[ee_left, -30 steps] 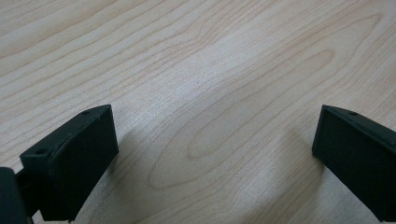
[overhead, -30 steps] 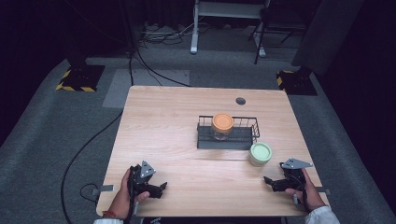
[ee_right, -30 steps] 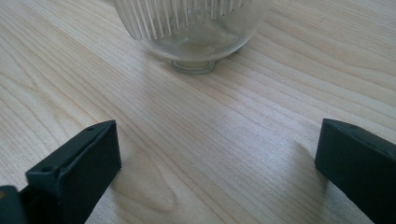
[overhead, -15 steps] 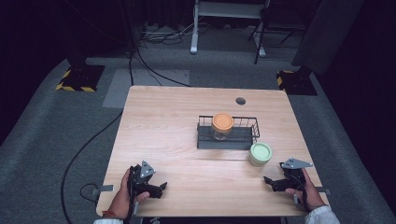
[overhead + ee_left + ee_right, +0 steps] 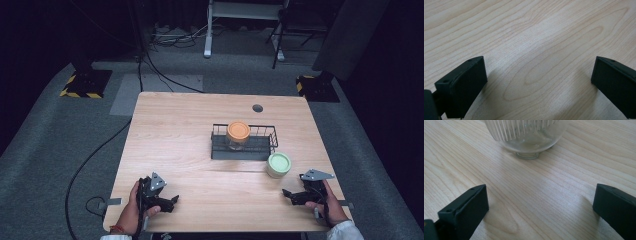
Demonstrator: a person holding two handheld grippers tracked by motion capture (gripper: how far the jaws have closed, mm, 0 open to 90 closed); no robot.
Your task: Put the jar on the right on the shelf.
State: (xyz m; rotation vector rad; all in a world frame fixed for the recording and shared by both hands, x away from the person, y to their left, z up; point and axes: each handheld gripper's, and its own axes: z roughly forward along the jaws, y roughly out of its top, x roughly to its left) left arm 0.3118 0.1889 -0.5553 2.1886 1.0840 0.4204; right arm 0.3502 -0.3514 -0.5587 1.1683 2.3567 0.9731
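Both grippers idle with jaws spread wide: right gripper point(image 5: 289, 194) has the green-lid jar point(image 5: 278, 164) just ahead of its jaws, so go in low, straddle the ribbed glass point(image 5: 525, 135) squarely, then close; left gripper point(image 5: 170, 202) empty over table point(image 5: 531, 37).

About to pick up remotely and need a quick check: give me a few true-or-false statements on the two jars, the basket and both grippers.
1. The orange-lidded jar stands inside the wire basket. True.
2. The green-lidded jar is in the basket too. False: it stands on the table, just outside the basket's near right corner.
3. The right gripper is open, nothing between its jaws. True.
4. The left gripper is shut on a jar. False: it is open over bare wood.
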